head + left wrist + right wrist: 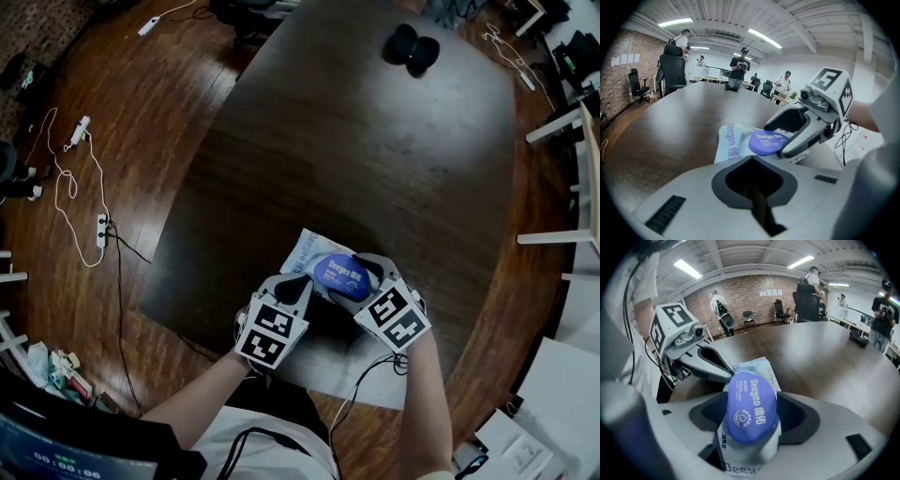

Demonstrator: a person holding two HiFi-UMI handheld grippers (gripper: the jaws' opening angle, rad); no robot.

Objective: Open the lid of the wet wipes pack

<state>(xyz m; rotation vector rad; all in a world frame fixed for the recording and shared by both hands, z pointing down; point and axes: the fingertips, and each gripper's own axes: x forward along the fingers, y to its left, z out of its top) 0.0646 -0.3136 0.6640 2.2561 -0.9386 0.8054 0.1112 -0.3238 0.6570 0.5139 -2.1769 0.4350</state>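
Two risks stand out to me. My right gripper (752, 398) has its jaws spread as wide as they go, with the wet wipes pack (314, 255) lying between them and its blue lid (751, 406) facing up and not yet opened. My left gripper (751, 158) is pressed together and empty, its tip just beside the pack at about 8 o'clock of the lid. The pack is soft and light, so if I pry at the lid without pinning the body, I judge the whole pack will lift or skid instead of the flap popping. The lid also looks smooth, so a closed tip could slide off its rim.

My grippers are nearly touching over the pack, so a quick move by either could knock the other. In the head view the pack sits close to the counter (356, 141) edge at 6 o'clock, and a pull toward me could drag it over. Toward 12 o'clock the counter lies bare up to a black object (411, 49) well apart, so pushing that way is safer.
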